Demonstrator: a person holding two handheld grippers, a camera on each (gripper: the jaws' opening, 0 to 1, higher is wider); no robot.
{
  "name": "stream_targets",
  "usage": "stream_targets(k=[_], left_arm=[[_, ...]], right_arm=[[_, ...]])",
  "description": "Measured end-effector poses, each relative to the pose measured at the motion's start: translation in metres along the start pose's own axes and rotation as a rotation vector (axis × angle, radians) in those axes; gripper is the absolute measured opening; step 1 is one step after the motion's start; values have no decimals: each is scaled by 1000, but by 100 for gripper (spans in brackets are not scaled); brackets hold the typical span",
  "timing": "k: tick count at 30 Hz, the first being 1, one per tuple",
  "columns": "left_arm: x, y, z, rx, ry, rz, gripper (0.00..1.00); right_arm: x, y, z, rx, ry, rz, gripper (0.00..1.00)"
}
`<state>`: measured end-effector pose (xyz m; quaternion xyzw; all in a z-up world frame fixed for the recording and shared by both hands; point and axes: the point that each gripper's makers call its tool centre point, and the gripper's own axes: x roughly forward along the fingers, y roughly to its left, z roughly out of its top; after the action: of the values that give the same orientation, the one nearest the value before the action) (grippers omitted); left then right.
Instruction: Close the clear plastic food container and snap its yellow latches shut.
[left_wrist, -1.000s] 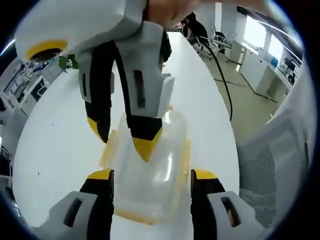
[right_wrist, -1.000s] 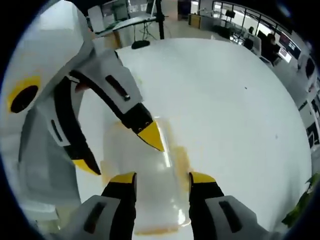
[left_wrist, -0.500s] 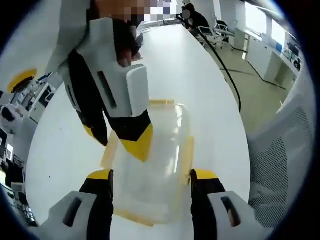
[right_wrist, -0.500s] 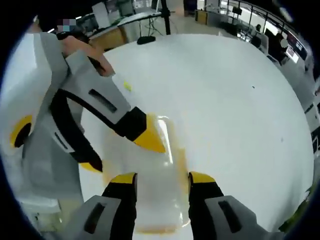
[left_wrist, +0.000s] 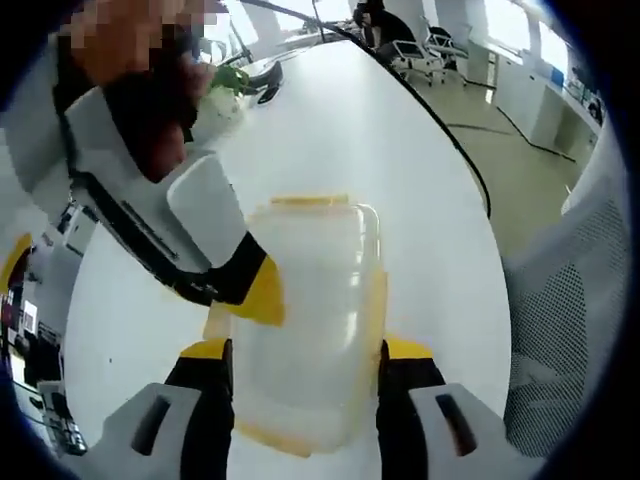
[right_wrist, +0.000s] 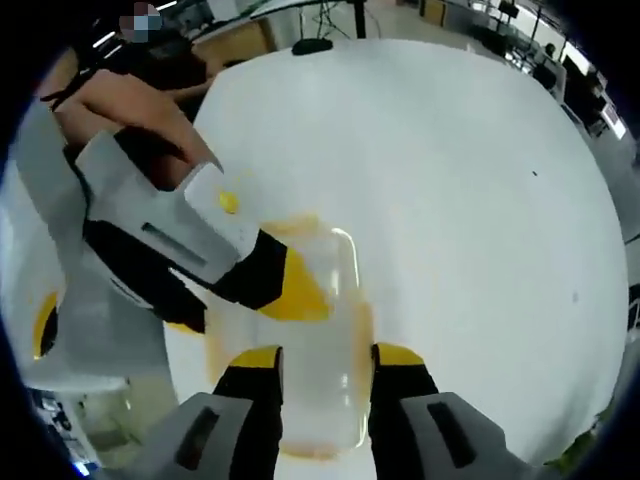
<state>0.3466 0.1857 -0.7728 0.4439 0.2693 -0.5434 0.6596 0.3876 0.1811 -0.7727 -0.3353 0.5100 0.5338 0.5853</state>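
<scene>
The clear plastic food container (left_wrist: 310, 300) lies on the white table (left_wrist: 340, 130) with its lid on. Yellow latches show at its far end (left_wrist: 310, 201) and along its right side (left_wrist: 378, 300). My left gripper (left_wrist: 305, 352) is open, its jaws straddling the near end of the container. The right gripper's yellow fingertip (left_wrist: 260, 295) rests at the container's left edge. In the right gripper view, my right gripper (right_wrist: 327, 358) is open over the container (right_wrist: 325, 300), and the left gripper's yellow fingertip (right_wrist: 295, 290) sits against its upper left part.
A person's hand (right_wrist: 140, 110) holds the left gripper. A mesh office chair (left_wrist: 570, 330) stands off the table's right edge. A green plant (left_wrist: 228, 80) and a dark object (left_wrist: 268, 68) sit at the table's far end. Bare white tabletop (right_wrist: 470, 200) stretches to the right.
In the left gripper view, the right gripper's fingertip has slid from the middle of the lid to the container's left edge. Both cameras have shifted; the container stays put.
</scene>
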Motion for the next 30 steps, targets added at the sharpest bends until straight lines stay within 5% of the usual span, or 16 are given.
stream_targets(k=[9,15,20,22,24,30], left_arm=[[1,-3,4,4,-5,0,54],[2,-8,7,28,-32,-3,52],[2,-7,10,30,-27,-4,51],[4,-11,12,18,-30,-32,50],[2,-8,12,24,-28,-9,50],[1,-9,12,30,-43,-13,51]], right_arm=[[0,4,-2,-26,31,29,31],[-3,6,-1,-114,-1,-38,33],[0,3,-1,-54,-10,20,32],[1,3,-8,-14,38,53,31],[2,5,-4,-74,52,43,31],[1,5,-3,-20,-6,48,32]])
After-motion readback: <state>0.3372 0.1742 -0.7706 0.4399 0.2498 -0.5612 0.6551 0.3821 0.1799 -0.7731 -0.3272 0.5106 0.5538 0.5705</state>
